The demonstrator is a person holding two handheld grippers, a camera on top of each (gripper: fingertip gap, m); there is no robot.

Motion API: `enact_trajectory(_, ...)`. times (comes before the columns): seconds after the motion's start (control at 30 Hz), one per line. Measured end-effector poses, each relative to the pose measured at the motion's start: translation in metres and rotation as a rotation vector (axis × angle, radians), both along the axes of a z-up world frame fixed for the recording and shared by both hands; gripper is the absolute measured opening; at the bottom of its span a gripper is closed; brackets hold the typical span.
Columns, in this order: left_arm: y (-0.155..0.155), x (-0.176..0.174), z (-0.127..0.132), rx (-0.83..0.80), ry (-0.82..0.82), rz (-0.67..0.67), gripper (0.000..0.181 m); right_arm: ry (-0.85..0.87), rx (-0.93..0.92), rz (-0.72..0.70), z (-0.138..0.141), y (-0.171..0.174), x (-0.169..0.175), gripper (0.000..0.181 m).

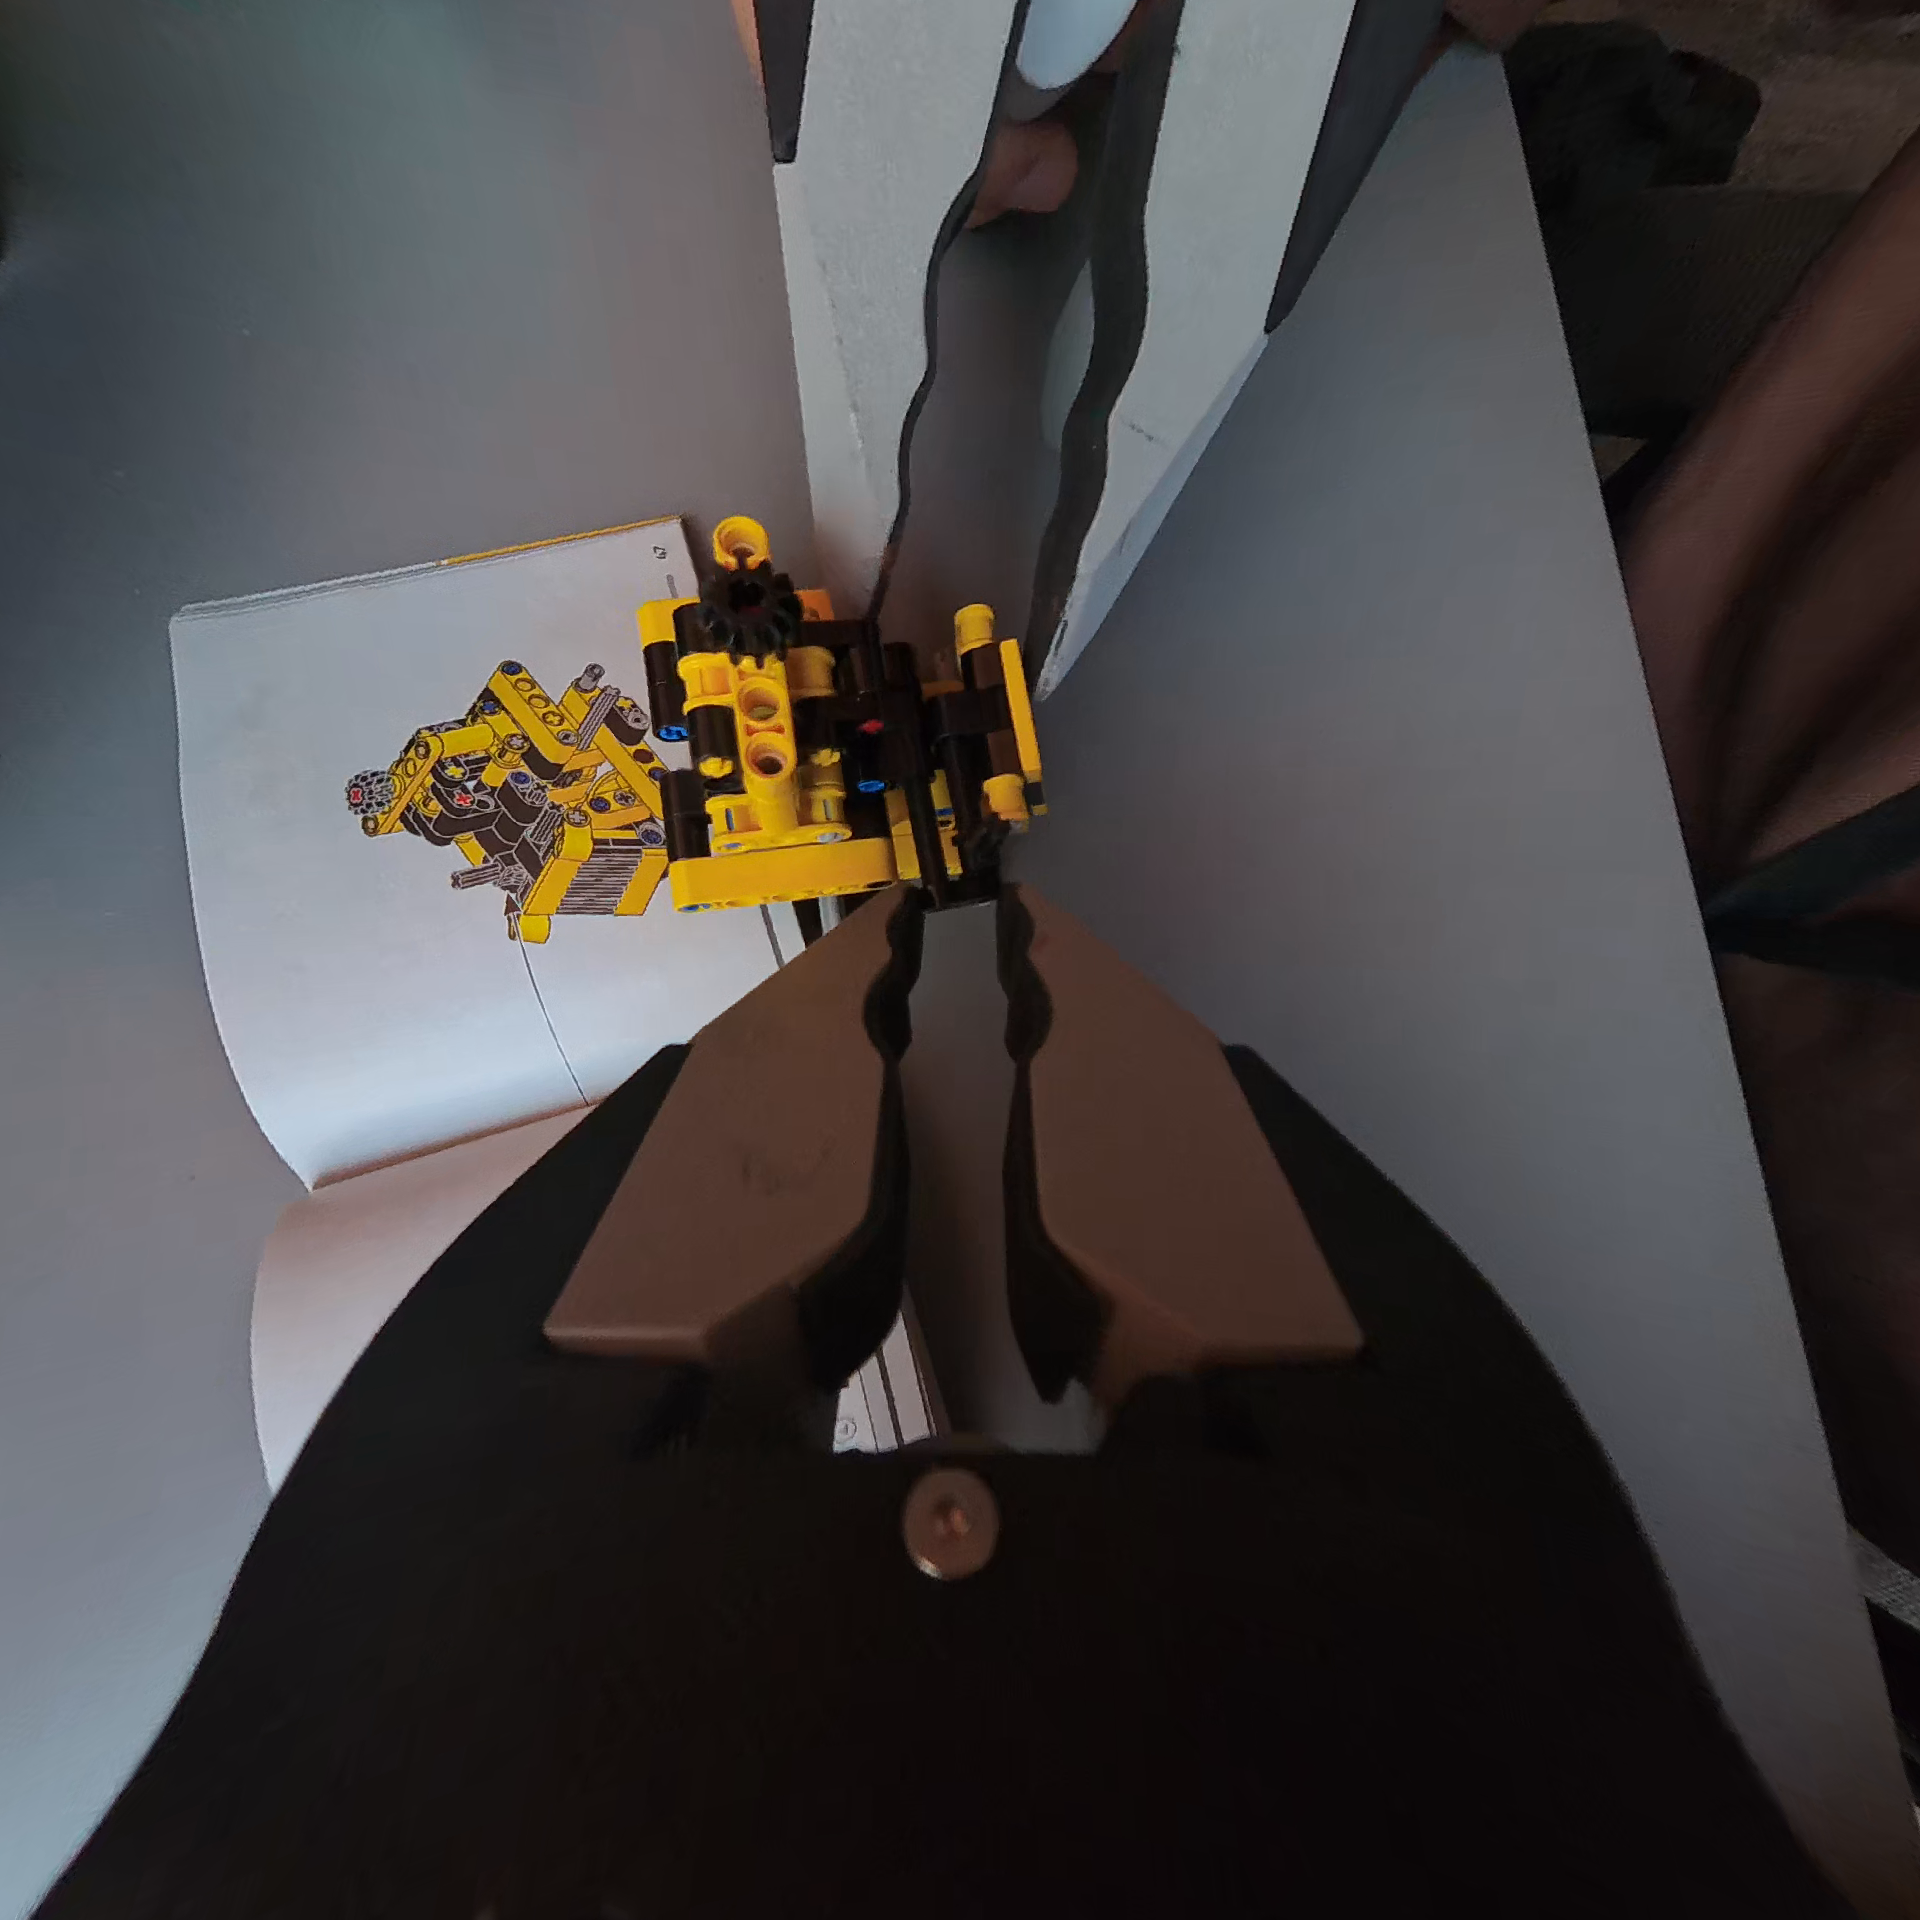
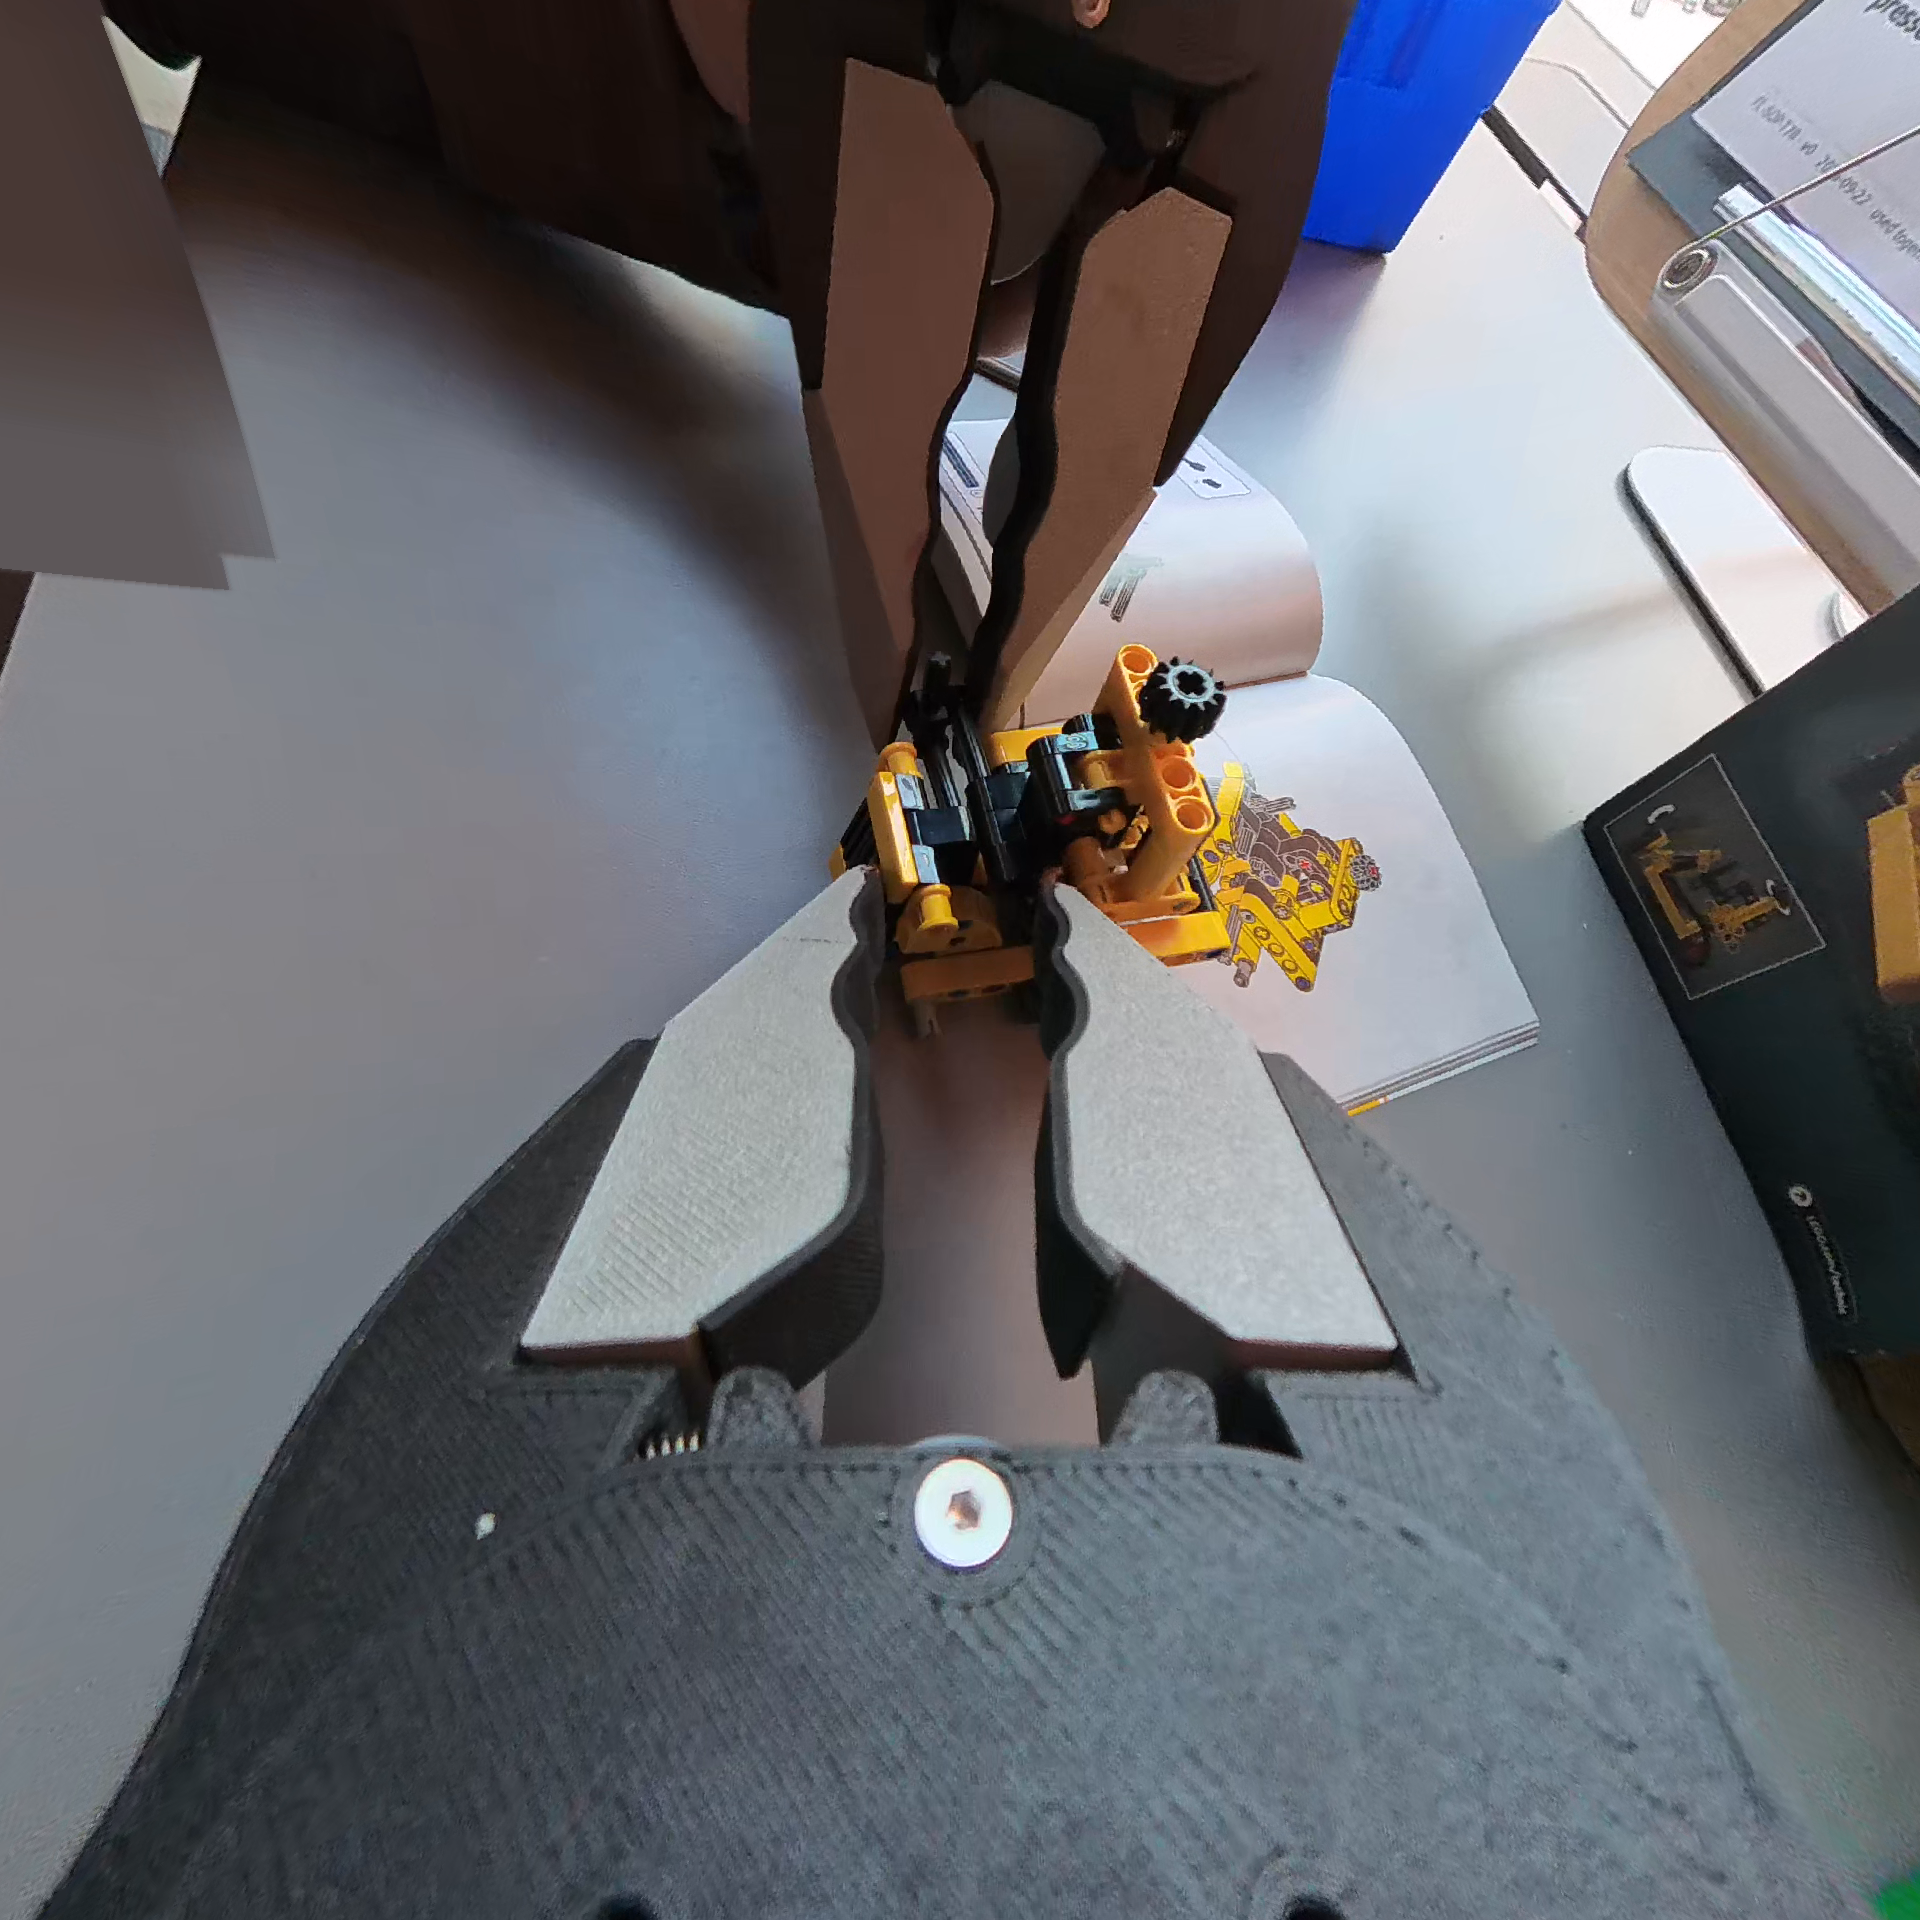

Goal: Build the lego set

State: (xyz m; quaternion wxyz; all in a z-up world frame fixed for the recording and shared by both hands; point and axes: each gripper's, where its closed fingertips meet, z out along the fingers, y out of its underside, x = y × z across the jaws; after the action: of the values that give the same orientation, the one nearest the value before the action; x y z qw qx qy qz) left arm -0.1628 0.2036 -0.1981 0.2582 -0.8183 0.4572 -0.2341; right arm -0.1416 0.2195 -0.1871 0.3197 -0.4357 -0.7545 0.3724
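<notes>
At frame centre, both grippers' jaws clamp the yellow-and-black lego model [image 1: 842,748] from opposite ends, steadying it above the open instruction booklet [image 1: 416,831] for comparison, probably.

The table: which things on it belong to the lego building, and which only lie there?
For the job:
- lego model, held from opposite sides by the left gripper and the right gripper
- open instruction booklet
- dark lego box

Only lying about:
- blue bin
- clipboard with paper
</notes>
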Motion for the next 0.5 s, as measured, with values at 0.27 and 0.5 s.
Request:
enact_trajectory(0.27,0.0001,0.0002,-0.0001,-0.005,0.006,-0.008,0.009,-0.011,-0.003,0.005,0.0000,0.0000,0.0002,0.025)
enact_trajectory(0.5,-0.0006,0.0004,-0.0001,-0.008,0.025,-0.030,0.009,-0.017,-0.011,0.013,0.0004,-0.0002,0.0001,0.025)
